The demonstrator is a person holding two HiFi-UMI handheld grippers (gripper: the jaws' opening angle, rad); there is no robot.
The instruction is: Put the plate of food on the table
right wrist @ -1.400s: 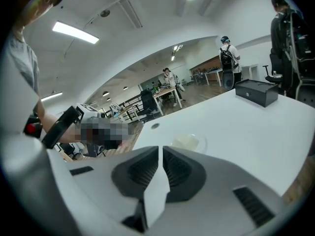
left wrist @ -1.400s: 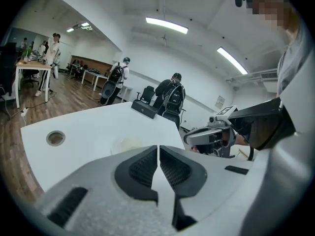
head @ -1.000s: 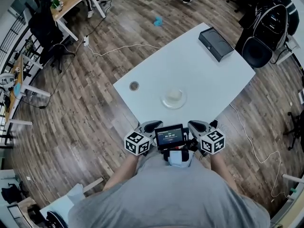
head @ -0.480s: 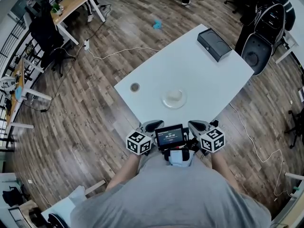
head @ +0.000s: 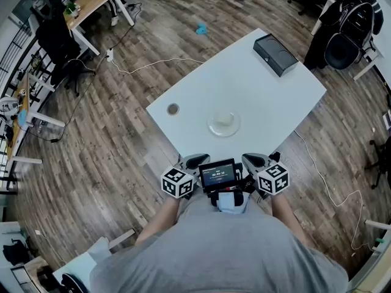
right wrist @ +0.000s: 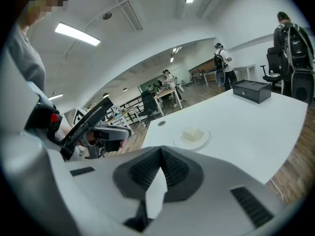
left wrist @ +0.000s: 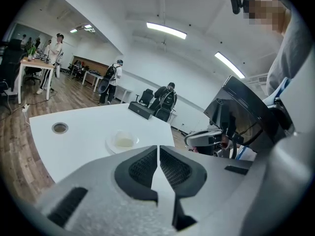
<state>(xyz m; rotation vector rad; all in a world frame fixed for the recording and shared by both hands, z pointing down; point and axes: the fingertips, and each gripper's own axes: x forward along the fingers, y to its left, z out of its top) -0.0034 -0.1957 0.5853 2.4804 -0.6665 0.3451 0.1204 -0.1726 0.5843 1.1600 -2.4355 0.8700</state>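
A clear plate of pale food (head: pixel 223 122) rests on the white table (head: pixel 269 90), near its front corner; it also shows as the plate (left wrist: pixel 122 141) in the left gripper view and the plate (right wrist: pixel 192 136) in the right gripper view. My left gripper (head: pixel 194 162) and right gripper (head: pixel 252 161) are held close to my chest, short of the table's edge, well apart from the plate. Both are shut with nothing between the jaws: left gripper (left wrist: pixel 158 149), right gripper (right wrist: pixel 161 150).
A black box (head: pixel 276 55) lies at the table's far end. A round cable port (head: pixel 173 109) sits in the table's left corner. Office chairs (head: pixel 342 47) stand to the right, desks (head: pixel 91 5) far left. Cables (head: pixel 146 63) run over the wooden floor. A small screen (head: pixel 217 176) hangs between the grippers.
The grippers keep their place at my chest. The view has shifted slightly, and a chair at the upper right has moved away from the table.
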